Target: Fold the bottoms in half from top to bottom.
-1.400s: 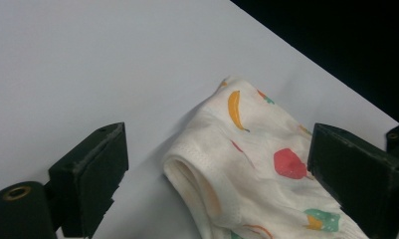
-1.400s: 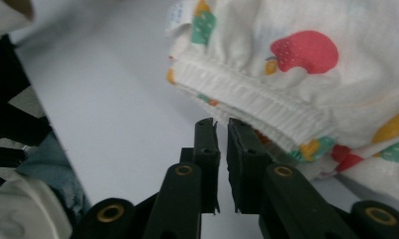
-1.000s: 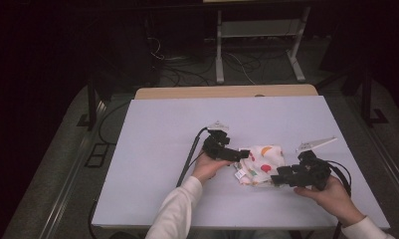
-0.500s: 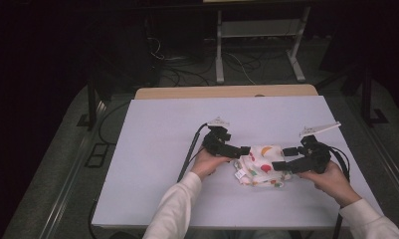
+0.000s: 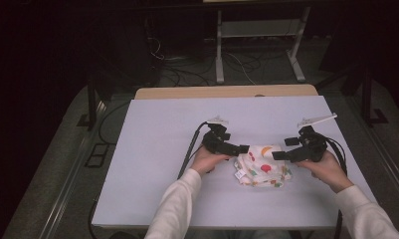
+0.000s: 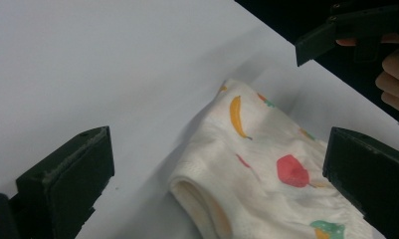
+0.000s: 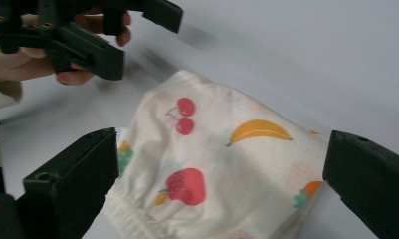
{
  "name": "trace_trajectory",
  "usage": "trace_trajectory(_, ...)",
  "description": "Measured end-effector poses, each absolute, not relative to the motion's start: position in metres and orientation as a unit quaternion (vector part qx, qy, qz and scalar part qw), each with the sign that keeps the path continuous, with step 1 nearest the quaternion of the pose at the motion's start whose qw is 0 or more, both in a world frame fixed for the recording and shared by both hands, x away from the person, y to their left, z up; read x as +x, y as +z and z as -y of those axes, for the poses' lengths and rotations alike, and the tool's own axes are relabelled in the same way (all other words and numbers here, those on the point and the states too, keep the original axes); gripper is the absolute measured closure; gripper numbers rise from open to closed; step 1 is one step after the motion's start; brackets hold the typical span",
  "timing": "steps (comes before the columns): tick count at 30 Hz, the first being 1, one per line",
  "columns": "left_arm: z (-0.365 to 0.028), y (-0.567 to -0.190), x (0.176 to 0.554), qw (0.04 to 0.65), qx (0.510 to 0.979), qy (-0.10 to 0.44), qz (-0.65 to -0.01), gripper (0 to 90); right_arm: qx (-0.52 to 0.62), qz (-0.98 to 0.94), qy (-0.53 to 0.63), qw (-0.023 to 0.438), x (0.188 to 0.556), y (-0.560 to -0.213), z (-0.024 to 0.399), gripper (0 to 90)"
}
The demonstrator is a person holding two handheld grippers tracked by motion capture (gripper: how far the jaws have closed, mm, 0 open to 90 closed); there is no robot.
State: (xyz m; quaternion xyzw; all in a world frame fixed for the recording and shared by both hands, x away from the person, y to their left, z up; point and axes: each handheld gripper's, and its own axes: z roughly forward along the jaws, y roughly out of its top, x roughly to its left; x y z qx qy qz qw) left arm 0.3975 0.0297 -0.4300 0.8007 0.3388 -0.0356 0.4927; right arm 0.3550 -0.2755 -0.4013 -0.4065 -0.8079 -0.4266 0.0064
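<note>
cloth: small white folded cloth [image 5: 260,165] with fruit print (banana, cherries, strawberry), lies flat on the white table [image 5: 152,149], right of centre, toward the person's edge
cloth edges: elastic hem faces the near edge in the right gripper view; rounded fold faces the left gripper; small tag sticks out at its near-left corner
left gripper: left gripper [image 5: 241,148] at the cloth's upper-left edge, jaws spread wide, nothing pinched; in its own view the cloth sits between and ahead of the jaws, pads off it
right gripper: right gripper [image 5: 279,155] at the cloth's right edge, jaws have just been opening and now stand wide apart; cloth lies between them in its own view, not gripped
room to move: wide bare table left of and beyond the cloth; less room to the right edge and near edge
in the way: only the two grippers flanking the cloth, tips near each other; cables [image 5: 189,152] trail on the table behind each hand
surroundings: tan board [image 5: 197,92] along the far edge, metal stand [image 5: 256,35] and loose floor cables beyond, dark room
containers: cannot see any on the table
</note>
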Motion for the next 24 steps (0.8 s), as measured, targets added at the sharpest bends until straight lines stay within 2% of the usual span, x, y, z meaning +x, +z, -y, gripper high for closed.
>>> trace_trajectory(21,-0.030,-0.449,0.412,0.498,0.782,-0.049,-0.372,0.0,-0.443,0.794,-0.416,-0.004,0.387,-0.432,0.290,1.2)
trace_trajectory(24,-0.031,-0.452,0.414,0.494,0.779,-0.056,-0.383,0.0,-0.444,0.792,-0.418,-0.003,0.389,-0.434,0.291,3.7)
